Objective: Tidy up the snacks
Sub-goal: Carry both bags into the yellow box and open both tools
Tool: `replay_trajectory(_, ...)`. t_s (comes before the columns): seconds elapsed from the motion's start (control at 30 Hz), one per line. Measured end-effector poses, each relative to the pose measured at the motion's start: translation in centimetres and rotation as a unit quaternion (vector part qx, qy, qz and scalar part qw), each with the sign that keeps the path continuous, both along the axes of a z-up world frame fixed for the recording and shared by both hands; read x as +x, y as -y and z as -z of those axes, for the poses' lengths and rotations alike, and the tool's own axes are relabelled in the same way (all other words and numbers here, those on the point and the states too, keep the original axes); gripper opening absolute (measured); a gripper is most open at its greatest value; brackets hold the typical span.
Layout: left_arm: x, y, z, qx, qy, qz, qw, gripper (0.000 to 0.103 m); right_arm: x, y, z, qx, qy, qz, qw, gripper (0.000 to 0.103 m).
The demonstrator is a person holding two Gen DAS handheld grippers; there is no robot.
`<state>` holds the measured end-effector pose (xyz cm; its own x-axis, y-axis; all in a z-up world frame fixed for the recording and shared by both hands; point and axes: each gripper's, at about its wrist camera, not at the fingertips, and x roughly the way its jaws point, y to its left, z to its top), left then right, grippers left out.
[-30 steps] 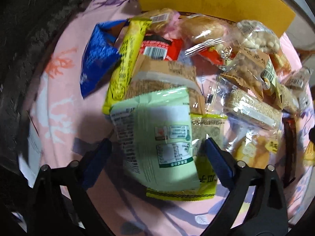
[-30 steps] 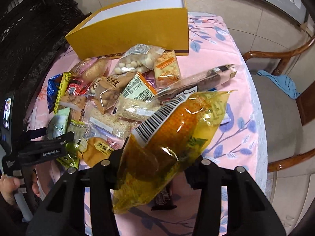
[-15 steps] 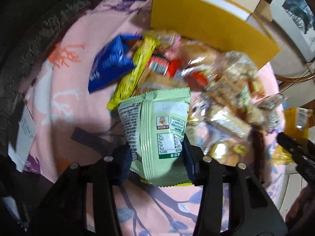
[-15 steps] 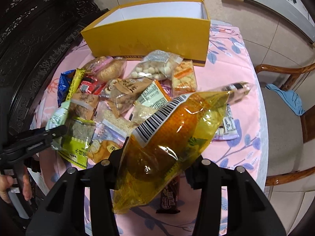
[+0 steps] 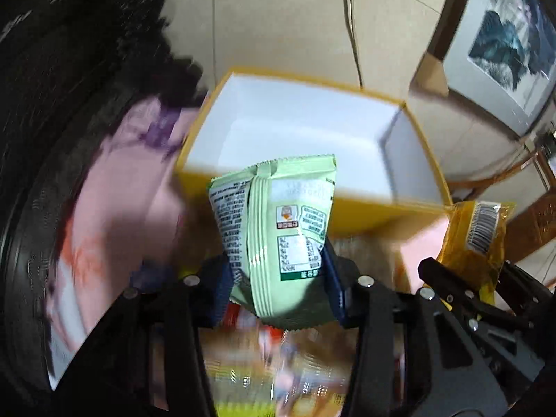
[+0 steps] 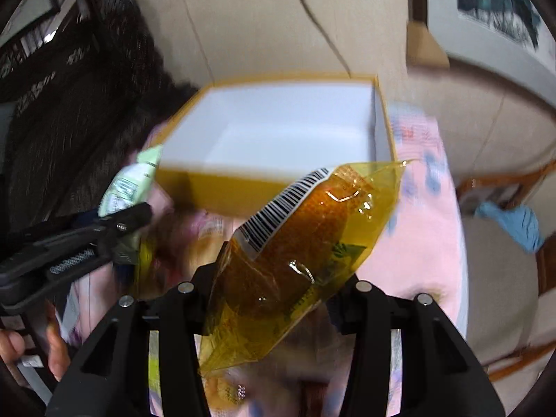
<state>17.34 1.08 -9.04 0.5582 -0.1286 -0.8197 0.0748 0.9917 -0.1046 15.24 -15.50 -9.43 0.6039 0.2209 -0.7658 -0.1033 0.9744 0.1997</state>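
- Left wrist view: the left gripper [image 5: 278,278] is clamped about a third open on the green packet [image 5: 278,232], its blue pads [image 5: 222,285] pressing the packet's lower sides. Those jaws have just closed around it, and it now hangs clear of the blurred snack pile [image 5: 278,375].
- Same view: the packet sits just short of the near wall of the yellow box [image 5: 365,208], whose white inside looks empty. My advice is to carry it over that wall before letting go, not drop it from the near side, where it could catch the rim and fall back.
- Same view: the right gripper [image 5: 465,278] shows at the right edge holding the amber bag [image 5: 476,226], near the box's right corner. The two loads are close, so keep them apart over the opening.
- Right wrist view: the right gripper [image 6: 271,288] is closed partway on the bag [image 6: 305,243], which sticks up and tilts to the right towards the box [image 6: 226,187]. The bag is long and slack; lower its free end in first.
- Same view: the left gripper [image 6: 114,222] and packet [image 6: 128,184] are at the box's left corner, with a hand [image 6: 31,344] low down; each load heads for its own side of the box.
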Motion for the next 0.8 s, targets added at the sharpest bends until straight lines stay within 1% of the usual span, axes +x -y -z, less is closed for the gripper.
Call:
replay_trajectory(0.07,2.8,0.8,-0.4,0.006,0.0,0.003,1.0,0.046,2.4,0.1,-0.5,-0.004,0.001,0.004,1.0,0.048)
replay_trajectory(0.17,6.0,1.6,-0.4,0.012,-0.008,0.007,0.9999,0.046,5.8,0.6,-0.6,-0.008,-0.011,0.013,1.0,0.048)
replay_trajectory(0.33,9.0,2.0,-0.4,0.012,-0.007,0.011,0.9998,0.047,9.1,0.5,-0.8,-0.03,-0.011,0.015,0.999,0.049)
replay_trajectory(0.4,10.1,1.8,-0.5,0.009,-0.004,0.015,0.9998,0.052,10.1,0.6,-1.0,-0.037,-0.009,0.024,0.999,0.05)
replay_trajectory(0.43,10.6,1.8,-0.8,0.009,-0.002,0.016,0.9998,0.063,10.7,0.7,-1.1,-0.045,-0.009,0.03,0.999,0.065)
replay_trajectory(0.47,11.1,1.8,-1.2,0.022,0.002,0.009,0.9997,0.078,11.2,0.8,-1.3,-0.056,-0.008,0.038,0.998,0.076)
replay_trajectory(0.5,11.4,1.7,-1.9,0.05,0.016,-0.009,0.9986,0.086,11.5,1.0,-1.6,-0.057,-0.007,0.038,0.998,0.078)
replay_trajectory(0.53,11.4,1.5,-2.2,0.059,0.023,-0.014,0.9979,0.097,11.5,1.3,-1.9,-0.055,-0.008,0.037,0.998,0.078)
replay_trajectory(0.57,11.1,1.2,-2.8,0.063,0.038,-0.014,0.9972,0.101,11.2,1.4,-2.2,-0.057,-0.007,0.038,0.998,0.078)
replay_trajectory(0.63,10.1,0.8,-3.5,0.074,0.057,-0.015,0.9955,0.101,9.8,1.8,-2.9,-0.064,-0.004,0.036,0.997,0.08)
replay_trajectory(0.67,9.1,0.7,-3.6,0.09,0.064,-0.018,0.9938,0.101,8.8,1.8,-3.0,-0.068,-0.005,0.034,0.997,0.085)
replay_trajectory(0.73,7.2,0.4,-3.3,0.1,0.063,-0.015,0.9929,0.101,5.5,1.9,-2.7,-0.074,-0.011,0.022,0.997,0.09)
replay_trajectory(0.77,5.5,0.2,-2.9,0.098,0.057,-0.01,0.9935,0.101,3.8,1.9,-2.3,-0.078,-0.014,0.015,0.997,0.091)
replay_trajectory(0.8,3.8,0.0,-2.3,0.094,0.048,-0.005,0.9944,0.101,1.1,1.8,-1.3,-0.091,-0.027,0.004,0.995,0.091)
